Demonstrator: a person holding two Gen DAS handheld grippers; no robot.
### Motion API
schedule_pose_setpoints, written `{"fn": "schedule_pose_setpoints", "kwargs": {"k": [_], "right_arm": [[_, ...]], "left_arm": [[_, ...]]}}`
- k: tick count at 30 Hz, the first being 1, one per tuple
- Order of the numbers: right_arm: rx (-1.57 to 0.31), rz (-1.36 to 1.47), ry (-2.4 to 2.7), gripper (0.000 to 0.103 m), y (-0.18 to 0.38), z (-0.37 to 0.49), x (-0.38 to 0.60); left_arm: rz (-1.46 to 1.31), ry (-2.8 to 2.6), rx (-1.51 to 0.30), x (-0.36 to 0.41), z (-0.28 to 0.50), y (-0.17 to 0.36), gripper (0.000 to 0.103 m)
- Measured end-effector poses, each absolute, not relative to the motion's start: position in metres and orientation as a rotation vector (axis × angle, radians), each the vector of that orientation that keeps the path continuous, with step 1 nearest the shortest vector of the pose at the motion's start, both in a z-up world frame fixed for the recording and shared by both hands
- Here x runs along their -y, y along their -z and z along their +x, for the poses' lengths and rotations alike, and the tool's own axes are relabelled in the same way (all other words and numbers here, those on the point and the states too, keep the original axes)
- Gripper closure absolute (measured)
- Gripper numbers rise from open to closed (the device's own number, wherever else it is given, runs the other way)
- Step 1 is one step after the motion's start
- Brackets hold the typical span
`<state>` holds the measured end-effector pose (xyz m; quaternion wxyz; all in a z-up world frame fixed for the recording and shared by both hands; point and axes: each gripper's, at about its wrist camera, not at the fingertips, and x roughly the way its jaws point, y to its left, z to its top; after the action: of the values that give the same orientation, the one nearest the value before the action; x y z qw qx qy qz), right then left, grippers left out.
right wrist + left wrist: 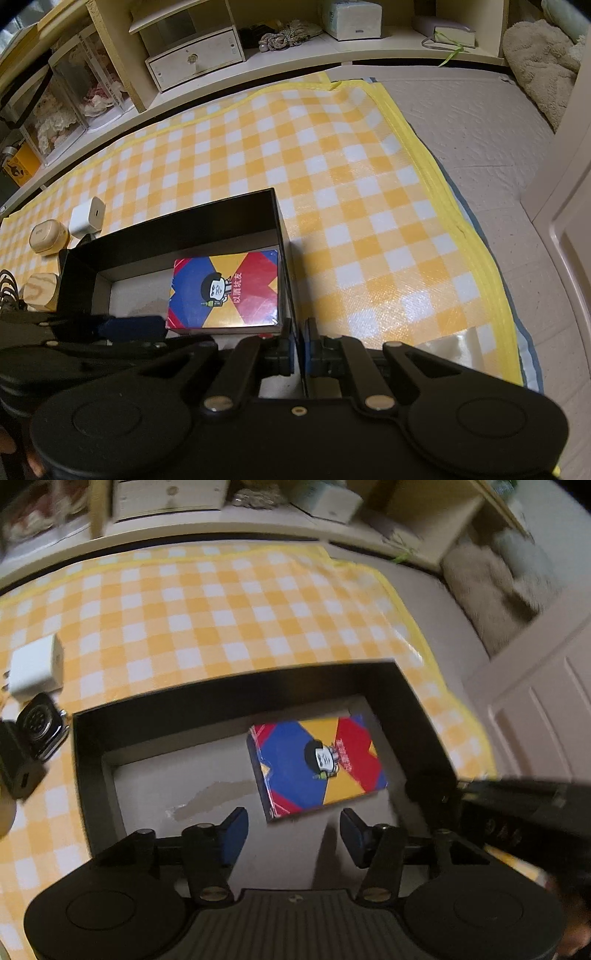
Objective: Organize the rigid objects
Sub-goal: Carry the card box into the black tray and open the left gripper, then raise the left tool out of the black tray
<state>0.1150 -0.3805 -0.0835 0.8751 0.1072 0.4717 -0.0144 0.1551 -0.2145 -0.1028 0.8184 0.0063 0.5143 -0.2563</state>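
Over checkered mat, both tongs tilt downward.

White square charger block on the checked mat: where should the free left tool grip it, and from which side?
Grip the white square charger block across its two broad flat faces, coming from above. It stands outside the black box, prongs at one end; close beside the beige case.

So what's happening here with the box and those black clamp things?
A person is tidying small items into a black box on a yellow checked mat, using two hand-held grippers. A colourful card pack already lies inside. The left gripper hovers over the box with jaws apart and nothing between them. The right gripper is clamped on the box's near wall, seemingly steadying it. A white charger and other small items wait on the mat beside the box.
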Motion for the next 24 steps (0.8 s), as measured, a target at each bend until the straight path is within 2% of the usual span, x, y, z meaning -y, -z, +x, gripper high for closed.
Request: {"fn": "schedule_pose_setpoints", "kwargs": {"k": [8, 10, 24], "right_arm": [[-0.985, 0.224, 0.03, 0.097, 0.084, 0.115, 0.38], [-0.985, 0.223, 0.031, 0.097, 0.084, 0.115, 0.381], [-0.982, 0.238, 0.03, 0.097, 0.085, 0.116, 0.383]], "left_arm": [[0.041, 0.527, -1.041, 0.231, 0.158, 0.104, 0.055], [0.008, 0.491, -1.036, 0.231, 0.159, 0.103, 0.062], [0.001, 0.508, -1.004, 0.224, 0.148, 0.084, 0.062]]}}
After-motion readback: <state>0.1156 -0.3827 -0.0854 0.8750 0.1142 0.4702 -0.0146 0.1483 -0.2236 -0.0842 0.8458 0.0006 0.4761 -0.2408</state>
